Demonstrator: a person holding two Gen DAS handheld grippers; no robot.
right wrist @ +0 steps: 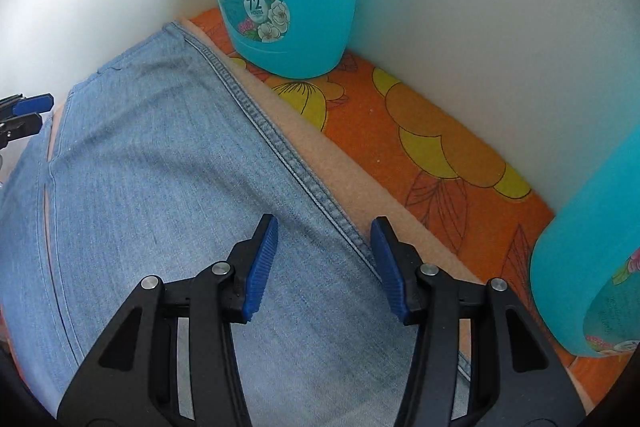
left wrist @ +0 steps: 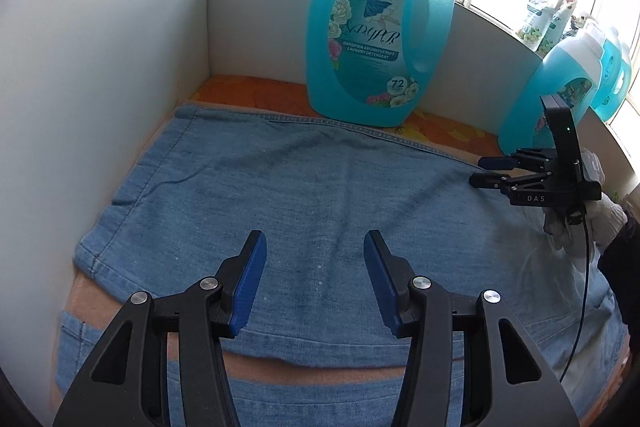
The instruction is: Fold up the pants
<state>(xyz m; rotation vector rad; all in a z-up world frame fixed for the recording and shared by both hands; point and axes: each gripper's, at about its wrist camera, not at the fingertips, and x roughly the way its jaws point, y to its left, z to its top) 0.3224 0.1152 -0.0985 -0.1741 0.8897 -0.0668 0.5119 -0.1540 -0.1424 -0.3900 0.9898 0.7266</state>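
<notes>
At the far left a plain white side wall (left wrist: 100,47) is seen, and against its foot the light blue denim pants (left wrist: 300,187) are spread flat, already doubled over, on a beige fleece layer (right wrist: 320,147) laid over an orange floral cloth (right wrist: 440,155). The left gripper (left wrist: 314,267) is held above the middle of the folded panel with its blue-padded jaws spread wide and nothing between them. Behind the pants a large turquoise plastic detergent jug (left wrist: 380,27) is stood. Further right, the right gripper (right wrist: 324,255) is poised over the stitched side seam (right wrist: 280,147), its jaws likewise parted and empty. The denim is judged soft, limp and moderately heavy, not slippery; a pinch at the thick seam or hem is thought likeliest to hold both layers.
</notes>
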